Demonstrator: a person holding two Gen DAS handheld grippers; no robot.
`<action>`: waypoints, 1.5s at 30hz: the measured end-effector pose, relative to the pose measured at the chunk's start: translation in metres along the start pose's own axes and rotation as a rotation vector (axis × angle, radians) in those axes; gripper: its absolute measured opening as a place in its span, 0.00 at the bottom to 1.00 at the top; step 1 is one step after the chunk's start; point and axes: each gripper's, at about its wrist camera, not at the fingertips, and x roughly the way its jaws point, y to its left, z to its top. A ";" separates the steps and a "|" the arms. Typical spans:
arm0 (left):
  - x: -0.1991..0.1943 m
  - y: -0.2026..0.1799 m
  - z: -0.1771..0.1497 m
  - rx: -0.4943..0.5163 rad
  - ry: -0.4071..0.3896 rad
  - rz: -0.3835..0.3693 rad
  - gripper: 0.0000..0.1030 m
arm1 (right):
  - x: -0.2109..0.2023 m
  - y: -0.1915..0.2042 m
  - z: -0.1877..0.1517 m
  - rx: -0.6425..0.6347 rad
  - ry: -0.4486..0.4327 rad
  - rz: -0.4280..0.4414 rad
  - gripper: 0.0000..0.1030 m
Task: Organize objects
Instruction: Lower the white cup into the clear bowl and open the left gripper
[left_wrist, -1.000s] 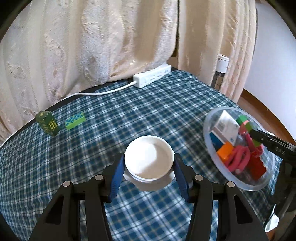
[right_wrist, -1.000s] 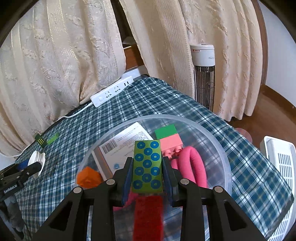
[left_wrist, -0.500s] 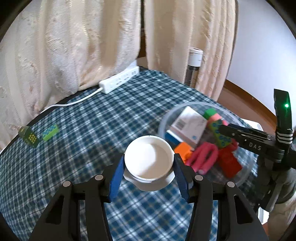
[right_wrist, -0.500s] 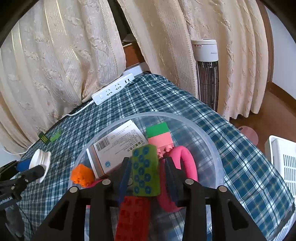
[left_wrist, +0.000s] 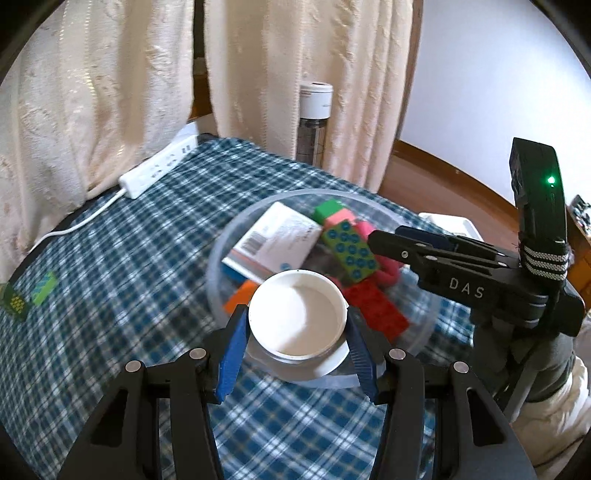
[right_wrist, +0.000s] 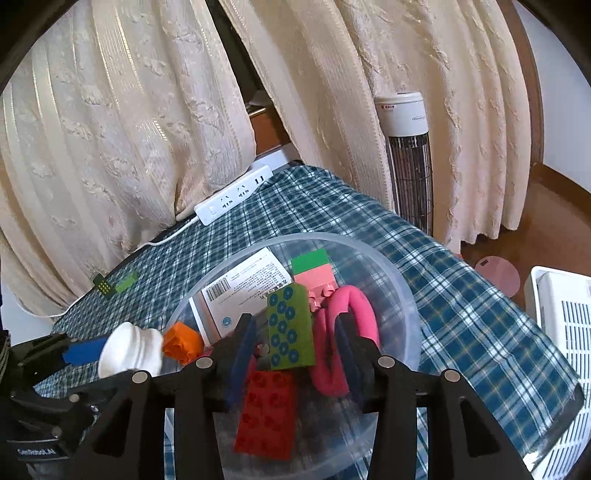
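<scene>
My left gripper is shut on a white round cap and holds it at the near rim of a clear plastic bowl. The cap also shows in the right wrist view. My right gripper is open above the bowl. A green dotted brick lies loose between its fingers, on top of a red brick and a pink loop. The bowl also holds a white box, an orange piece and a green-pink brick.
Two small green bricks lie at the table's far left. A white power strip and its cord lie at the back edge by the curtains. A tower fan stands behind the table and a white basket to the right.
My right gripper opened and let the green dotted brick drop into the bowl. My left gripper carried the white cap right, up to the bowl's rim.
</scene>
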 end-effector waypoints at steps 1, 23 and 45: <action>0.002 -0.003 0.000 0.007 -0.006 -0.007 0.52 | -0.002 -0.001 0.000 0.002 -0.004 0.003 0.46; 0.025 -0.025 -0.007 0.063 -0.041 -0.063 0.56 | -0.006 -0.007 -0.007 0.034 -0.012 0.011 0.46; 0.030 -0.004 -0.019 0.004 0.001 -0.012 0.58 | -0.014 0.005 -0.013 0.015 -0.017 0.008 0.46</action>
